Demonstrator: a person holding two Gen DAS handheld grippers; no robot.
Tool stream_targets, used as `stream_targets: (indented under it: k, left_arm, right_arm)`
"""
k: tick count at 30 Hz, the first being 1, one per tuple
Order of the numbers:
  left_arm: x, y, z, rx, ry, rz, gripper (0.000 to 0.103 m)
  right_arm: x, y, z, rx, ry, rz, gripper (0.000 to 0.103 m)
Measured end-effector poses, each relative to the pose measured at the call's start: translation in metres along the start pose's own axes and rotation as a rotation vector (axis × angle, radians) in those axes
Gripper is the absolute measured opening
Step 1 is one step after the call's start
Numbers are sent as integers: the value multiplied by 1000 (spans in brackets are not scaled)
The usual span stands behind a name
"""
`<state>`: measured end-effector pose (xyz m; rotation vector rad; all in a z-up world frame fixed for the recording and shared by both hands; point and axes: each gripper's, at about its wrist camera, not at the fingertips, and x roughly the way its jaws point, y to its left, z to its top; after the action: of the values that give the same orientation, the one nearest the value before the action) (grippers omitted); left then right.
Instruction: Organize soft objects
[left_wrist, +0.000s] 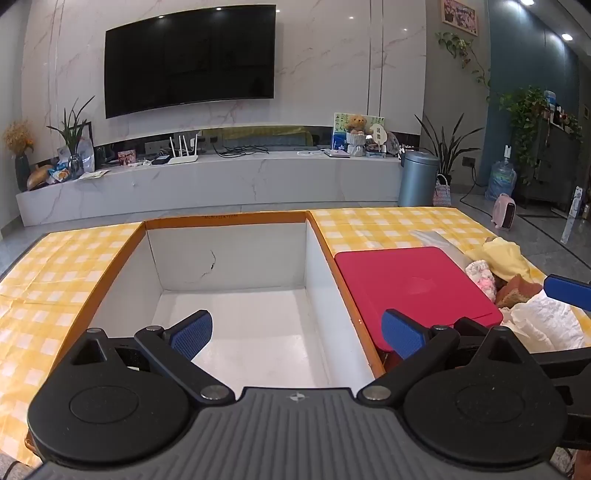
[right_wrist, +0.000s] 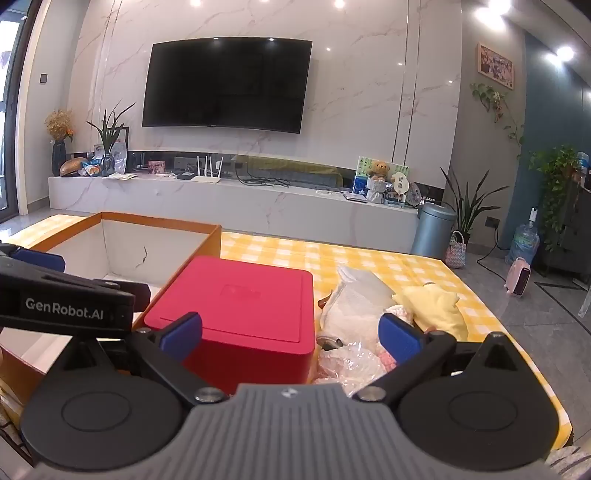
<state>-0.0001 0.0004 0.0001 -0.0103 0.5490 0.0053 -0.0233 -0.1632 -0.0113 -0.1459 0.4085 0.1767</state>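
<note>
Left tongs (left_wrist: 297, 332) open over white box (left_wrist: 236, 258); right tongs (right_wrist: 291, 334) open, empty, over red box (right_wrist: 243, 306), clothes (right_wrist: 428, 306) right of it.

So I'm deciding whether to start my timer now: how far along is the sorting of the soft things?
Nothing looks done: the big orange-edged white cardboard box holds nothing. Nothing is in hand: the left gripper and right gripper are both open. Left to do: the pile of soft cloths, yellow, white and pink, lies on the yellow checked tablecloth beside the closed red box.
</note>
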Motion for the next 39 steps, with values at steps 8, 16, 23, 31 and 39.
stream_targets:
  k: [8,16,23,31,39]
  left_arm:
    - [0,-3,-2,-18,-42,36,103]
    - [8,12,0,-90,-2,69,103]
    - [6,8,-4,-52,4,91,103]
    - [4,9,-4,-46,-3,95,103]
    - [5,9,-3,-49,-1,92,103]
  right_arm:
    - [-3,2,2,-6,-30,-9,100]
    - [11,8,1,-46,-46,32,100]
    - [13,12,-3,-67,-35,16,100]
    - [15,13,-3,-73,-46,12,100]
    - [15,15,-9,-71,-48,12,100]
